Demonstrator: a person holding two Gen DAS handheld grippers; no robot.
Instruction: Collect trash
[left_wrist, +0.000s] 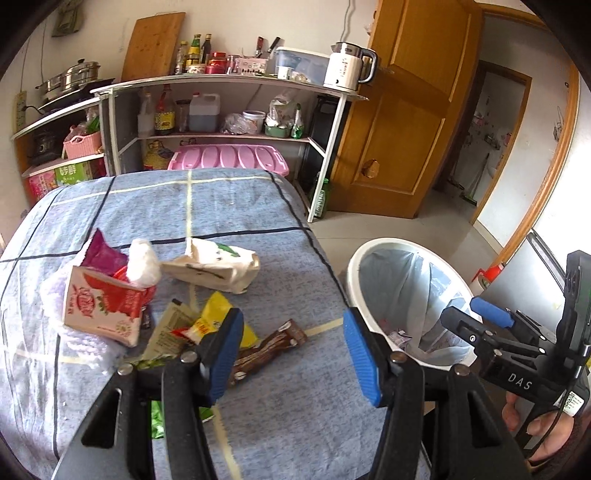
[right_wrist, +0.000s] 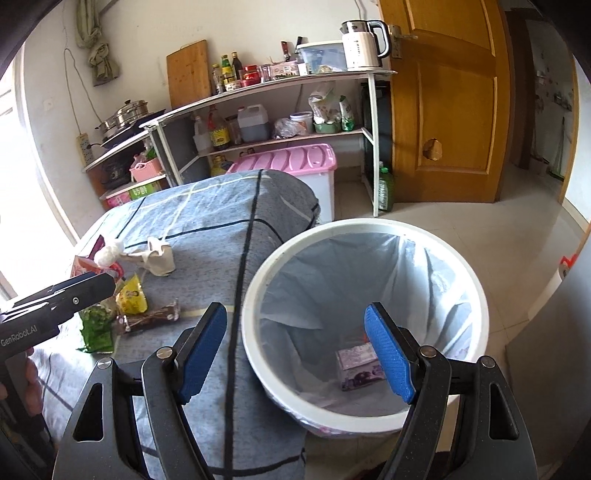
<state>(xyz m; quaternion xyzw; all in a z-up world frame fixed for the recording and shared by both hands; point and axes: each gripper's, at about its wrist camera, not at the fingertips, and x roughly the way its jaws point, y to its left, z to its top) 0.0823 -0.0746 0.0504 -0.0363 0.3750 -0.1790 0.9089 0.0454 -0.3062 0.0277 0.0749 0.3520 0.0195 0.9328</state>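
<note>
Trash lies on a blue checked bedcover (left_wrist: 229, 206): a red-and-white milk carton (left_wrist: 103, 306), a white tissue wad (left_wrist: 144, 262), a crumpled beige bag (left_wrist: 214, 266), a yellow wrapper (left_wrist: 218, 314) and a brown wrapper (left_wrist: 269, 343). My left gripper (left_wrist: 291, 354) is open and empty, above the brown wrapper. A white bin (right_wrist: 364, 325) with a clear liner stands beside the bed; a purple carton (right_wrist: 360, 363) lies inside. My right gripper (right_wrist: 295, 350) is open and empty over the bin's rim.
A white shelf unit (left_wrist: 229, 110) with bottles, a kettle (left_wrist: 349, 66) and a pink-lidded box (left_wrist: 229, 157) stands behind the bed. A wooden door (left_wrist: 402, 122) is open to the right. Tiled floor (right_wrist: 524, 229) surrounds the bin.
</note>
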